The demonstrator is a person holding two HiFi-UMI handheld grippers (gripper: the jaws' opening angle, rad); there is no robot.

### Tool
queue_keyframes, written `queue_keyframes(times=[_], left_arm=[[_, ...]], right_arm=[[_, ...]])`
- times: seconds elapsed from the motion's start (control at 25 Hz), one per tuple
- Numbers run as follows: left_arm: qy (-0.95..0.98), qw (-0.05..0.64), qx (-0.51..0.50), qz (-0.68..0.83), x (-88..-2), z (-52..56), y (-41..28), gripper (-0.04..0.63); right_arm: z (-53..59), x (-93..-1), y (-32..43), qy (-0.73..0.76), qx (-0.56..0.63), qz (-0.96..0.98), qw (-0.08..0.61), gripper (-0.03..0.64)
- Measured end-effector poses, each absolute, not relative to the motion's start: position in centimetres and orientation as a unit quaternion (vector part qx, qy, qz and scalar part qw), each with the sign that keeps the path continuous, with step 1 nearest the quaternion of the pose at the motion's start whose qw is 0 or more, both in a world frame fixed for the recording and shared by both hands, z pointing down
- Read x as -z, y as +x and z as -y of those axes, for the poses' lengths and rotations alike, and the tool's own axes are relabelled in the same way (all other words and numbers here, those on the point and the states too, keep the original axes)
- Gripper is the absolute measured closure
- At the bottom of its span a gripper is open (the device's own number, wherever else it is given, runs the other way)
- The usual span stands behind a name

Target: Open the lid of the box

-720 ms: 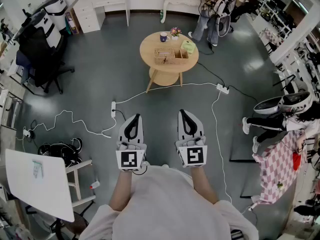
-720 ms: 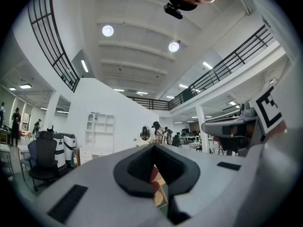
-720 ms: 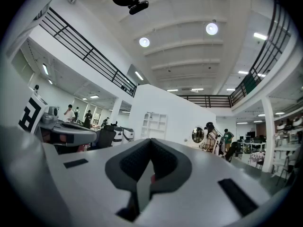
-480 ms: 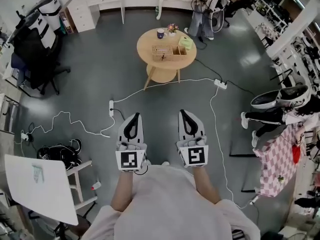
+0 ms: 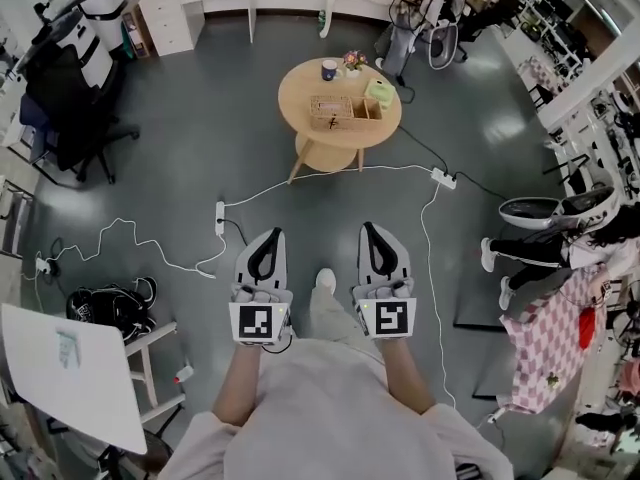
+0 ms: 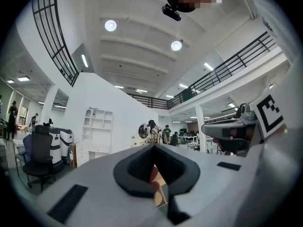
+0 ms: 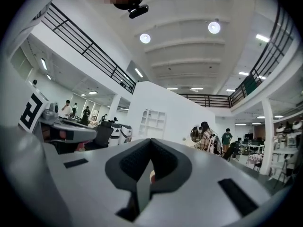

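Observation:
Far ahead stands a round wooden table (image 5: pixel 300 90), and on it a woven box (image 5: pixel 335 111), a pale green box (image 5: pixel 378 92), a mug (image 5: pixel 329 70) and a small flower pot (image 5: pixel 352 61). I hold both grippers at waist height, well short of the table. The left gripper (image 5: pixel 268 238) and the right gripper (image 5: pixel 374 230) point forward side by side. Both are shut with nothing between their jaws. In the left gripper view the left gripper (image 6: pixel 154 146) points up toward the hall ceiling. So does the right gripper (image 7: pixel 150 142) in its own view.
White cables and power strips (image 5: pixel 220 211) cross the grey floor between me and the table. An office chair (image 5: pixel 70 93) stands at the left, a white board (image 5: pixel 70 368) and a black bag (image 5: pixel 110 308) at the lower left. A seated person's legs (image 5: pixel 530 253) are at the right.
A white shoe has stepped forward between the two grippers, and the view has shifted slightly. Both grippers stay shut and side by side.

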State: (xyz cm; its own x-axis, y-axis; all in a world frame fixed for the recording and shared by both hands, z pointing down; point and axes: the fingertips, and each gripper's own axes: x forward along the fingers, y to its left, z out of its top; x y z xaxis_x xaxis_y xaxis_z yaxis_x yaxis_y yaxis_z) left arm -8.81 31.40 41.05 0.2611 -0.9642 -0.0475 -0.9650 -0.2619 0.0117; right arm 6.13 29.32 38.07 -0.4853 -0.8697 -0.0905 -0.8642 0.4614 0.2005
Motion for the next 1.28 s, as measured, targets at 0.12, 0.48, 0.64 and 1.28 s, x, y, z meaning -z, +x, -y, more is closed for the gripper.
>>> queue_keyframes(times=[0.12, 0.48, 0.64, 1.28], left_arm=[[-0.788, 0.017, -0.017, -0.615, -41.4, -27.6, -8.5, 0.600], [-0.768, 0.029, -0.007, -0.639, -40.2, -16.4, -5.1, 0.600], [-0.765, 0.028, -0.006, -0.644, -40.0, -12.6, -4.1, 0.600], [-0.779, 0.029, -0.003, -0.627, -42.0, 4.3, -6.3, 0.600]], right_arm=[[-25.1, -38.9, 6.1, 0.502, 0.096, 0.859, 0.004, 0.623], [-11.8, -39.2, 10.9, 0.478, 0.100, 0.873, 0.011, 0.623], [-7.7, -39.4, 11.9, 0.474, 0.099, 0.875, 0.014, 0.623], [9.1, -42.8, 10.4, 0.497, 0.074, 0.864, 0.039, 0.621]])
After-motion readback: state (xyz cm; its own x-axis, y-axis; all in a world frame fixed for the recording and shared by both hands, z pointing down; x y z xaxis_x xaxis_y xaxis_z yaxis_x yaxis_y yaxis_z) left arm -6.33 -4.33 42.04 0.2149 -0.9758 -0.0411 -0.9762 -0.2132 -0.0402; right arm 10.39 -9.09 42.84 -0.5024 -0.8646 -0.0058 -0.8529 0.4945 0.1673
